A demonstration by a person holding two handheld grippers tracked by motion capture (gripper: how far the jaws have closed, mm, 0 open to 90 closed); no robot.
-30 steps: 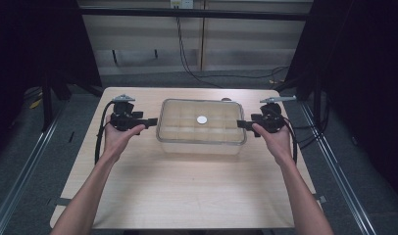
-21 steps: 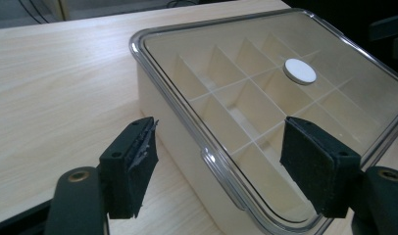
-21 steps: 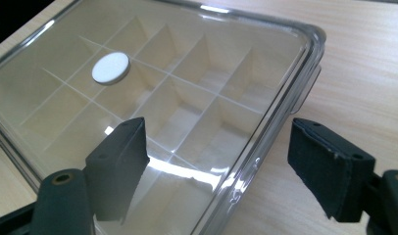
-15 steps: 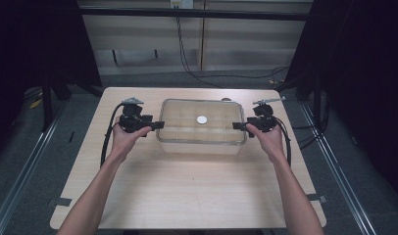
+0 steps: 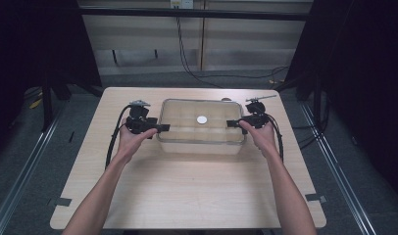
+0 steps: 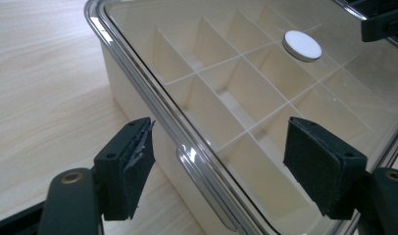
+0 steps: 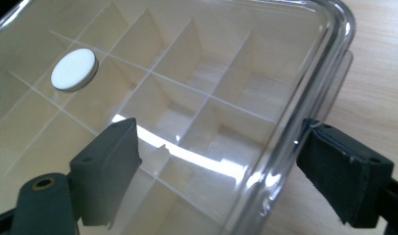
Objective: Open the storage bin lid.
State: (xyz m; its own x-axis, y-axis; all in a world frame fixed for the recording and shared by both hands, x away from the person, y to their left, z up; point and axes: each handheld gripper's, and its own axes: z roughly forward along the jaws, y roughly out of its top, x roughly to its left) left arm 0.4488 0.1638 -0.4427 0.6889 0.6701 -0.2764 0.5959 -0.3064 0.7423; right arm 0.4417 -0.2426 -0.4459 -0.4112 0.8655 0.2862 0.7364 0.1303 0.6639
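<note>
Grippers at both ends of the box, as I see it; my left gripper (image 5: 160, 128) sits at the left end of the clear-lidded box (image 5: 202, 128), jaws spread apart with the lid's rim (image 6: 138, 73) between them, nothing clamped; the box rests mid-surface (image 5: 187, 191), cream dividers (image 6: 221, 63) under the lid, a white disc (image 5: 202, 119) at its centre; my right gripper (image 5: 232, 123) meets the right end, jaws likewise wide, straddling the corner rim (image 7: 329, 44), gripping nothing.
</note>
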